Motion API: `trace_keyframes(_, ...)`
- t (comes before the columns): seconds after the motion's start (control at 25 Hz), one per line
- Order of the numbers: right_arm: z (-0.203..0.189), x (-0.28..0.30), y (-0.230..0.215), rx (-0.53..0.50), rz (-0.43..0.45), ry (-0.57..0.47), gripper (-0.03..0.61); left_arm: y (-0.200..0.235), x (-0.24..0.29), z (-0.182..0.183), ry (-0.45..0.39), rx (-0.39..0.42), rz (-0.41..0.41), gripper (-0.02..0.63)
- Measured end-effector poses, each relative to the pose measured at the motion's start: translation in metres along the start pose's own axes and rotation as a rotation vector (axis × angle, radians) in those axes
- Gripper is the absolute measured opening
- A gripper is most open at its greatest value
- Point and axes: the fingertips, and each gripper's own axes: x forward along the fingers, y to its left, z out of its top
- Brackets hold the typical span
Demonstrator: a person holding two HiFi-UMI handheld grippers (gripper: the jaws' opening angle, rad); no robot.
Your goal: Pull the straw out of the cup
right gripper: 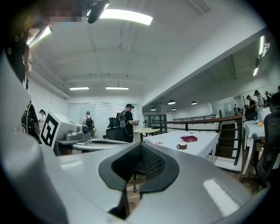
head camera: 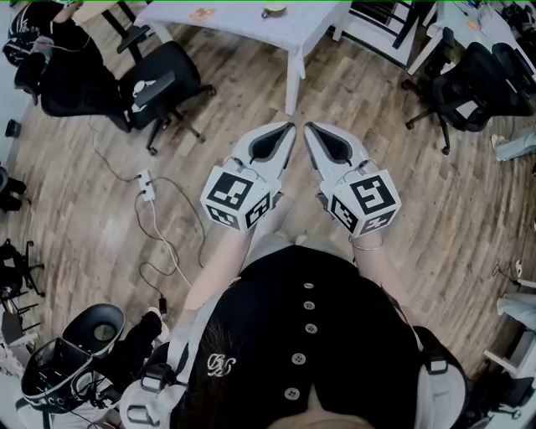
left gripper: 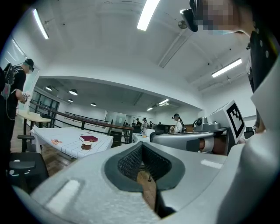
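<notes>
A small brown cup (head camera: 273,11) stands on the white table (head camera: 251,32) far ahead of me, well out of reach of both grippers. It also shows in the left gripper view as the cup (left gripper: 86,145) beside a dark red book (left gripper: 89,138), and in the right gripper view as the cup (right gripper: 182,145). It is too small to make out a straw. My left gripper (head camera: 289,128) and right gripper (head camera: 308,126) are held side by side over the wooden floor, pointing level toward the table. Both left gripper (left gripper: 142,145) and right gripper (right gripper: 141,145) are shut with nothing in them.
Black office chairs stand left (head camera: 163,84) and right (head camera: 469,80) of the table. A power strip (head camera: 144,184) with cables lies on the floor at my left. A headset (head camera: 59,369) rests at the bottom left. Several people stand in the background.
</notes>
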Motion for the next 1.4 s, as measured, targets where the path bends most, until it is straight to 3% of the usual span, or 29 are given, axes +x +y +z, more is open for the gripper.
trace_keyframes(0.44, 0.015, 0.033, -0.021, -0.036, -0.012, -0.015, -0.002, 0.044, 0.008, 0.008, -0.011, 0.023, 0.009, 0.0)
trace_keyframes(0.72, 0.0, 0.069, -0.037, 0.034, -0.009, -0.017, -0.002, 0.072, 0.033, -0.008, 0.015, -0.031, -0.004, 0.0)
trace_keyframes(1.24, 0.02, 0.175, -0.148, 0.091, 0.059, -0.034, -0.002, 0.171, 0.153, 0.009, 0.001, -0.061, 0.048, 0.0)
trace_keyframes(1.4, 0.025, 0.203, -0.187, 0.083, 0.072, -0.029, -0.002, 0.194, 0.194, 0.014, 0.009, -0.023, 0.055, 0.0)
